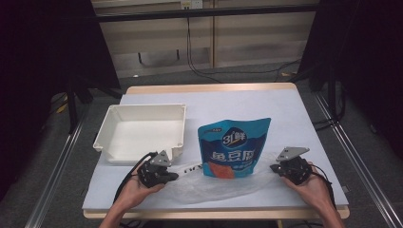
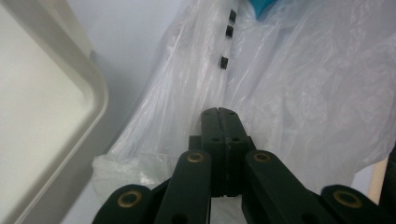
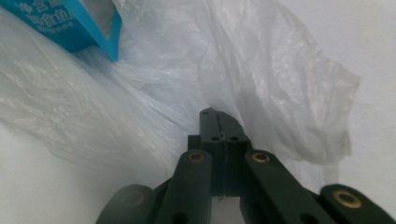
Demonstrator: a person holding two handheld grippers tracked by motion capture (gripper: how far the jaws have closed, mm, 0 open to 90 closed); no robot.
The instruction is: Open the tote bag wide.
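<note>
2 shut tongs (image 2: 218, 112) on plastic bag (image 2: 289, 93)

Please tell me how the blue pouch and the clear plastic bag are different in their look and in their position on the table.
The blue pouch is opaque, printed and smooth, while the clear plastic bag is see-through, plain apart from a few small dark marks, and crumpled. The blue pouch keeps a neat outline, lying partly on the bag; the clear plastic bag lies slack and spread out under the pouch's lower part. Both rest on the table, between the two tongs.

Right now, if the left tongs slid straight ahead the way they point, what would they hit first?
Probably the crumpled clear plastic bag: the shut left tongs already sit on it. Farther along stands the blue snack pouch, though depth is unclear.
</note>
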